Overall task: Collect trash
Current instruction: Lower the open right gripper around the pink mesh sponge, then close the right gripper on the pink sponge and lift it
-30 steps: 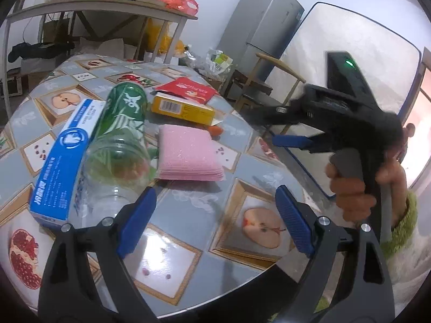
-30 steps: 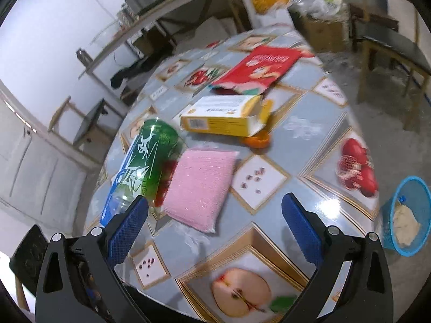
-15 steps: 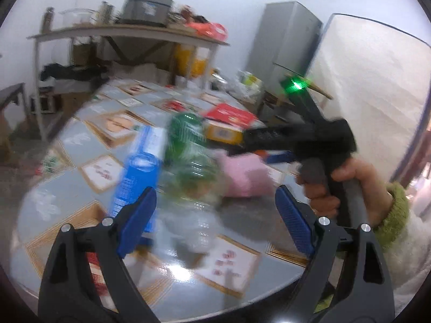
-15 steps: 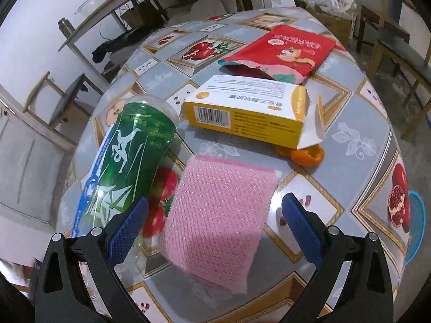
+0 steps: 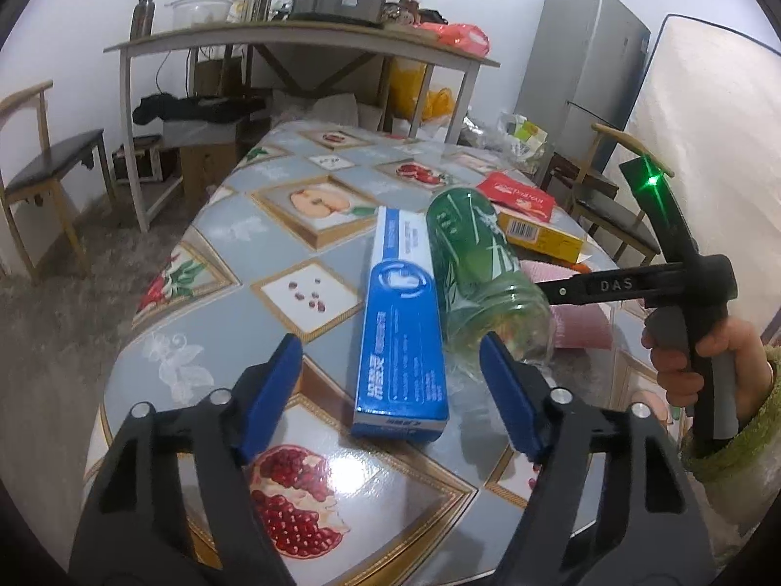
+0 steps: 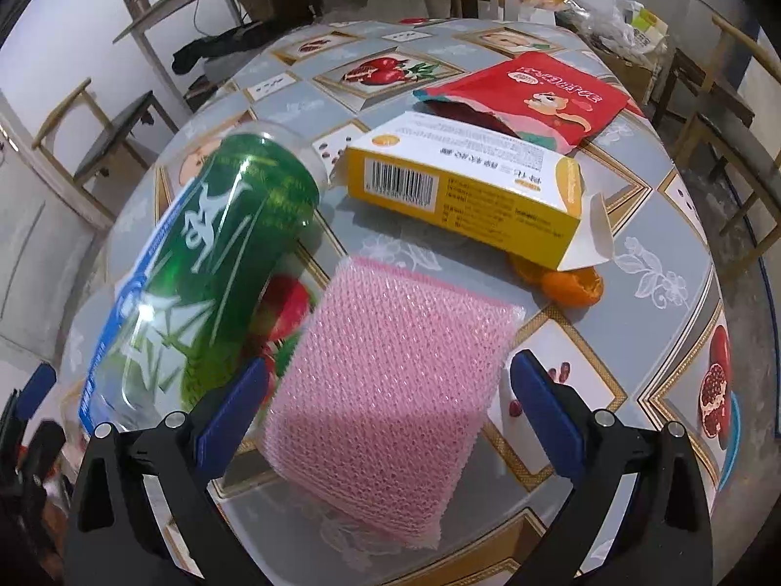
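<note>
On the fruit-patterned table (image 5: 219,244) a blue toothpaste box (image 5: 400,322) lies beside a green plastic bottle (image 5: 483,273) on its side. My left gripper (image 5: 390,386) hangs just above the box's near end. Its jaws are closing, with the box end between them and the pads not touching it. My right gripper (image 6: 390,410) stands open and straddles a pink mesh sponge (image 6: 390,390), with the green bottle (image 6: 210,263) to its left. Beyond lie a yellow carton (image 6: 468,195) with an open flap, a red snack packet (image 6: 527,93) and orange peel (image 6: 571,288).
A person's hand in a green sleeve (image 5: 722,366) holds the right gripper at the table's right side. A long shelf table (image 5: 293,44) with pots stands behind, a fridge (image 5: 581,58) at back right. Wooden chairs (image 5: 44,171) flank the table. The table's rounded near edge is close below.
The left view has swung from the pink sponge onto the blue box and its jaws have narrowed. The right gripper has come down closer, from over the table to astride the pink sponge.
</note>
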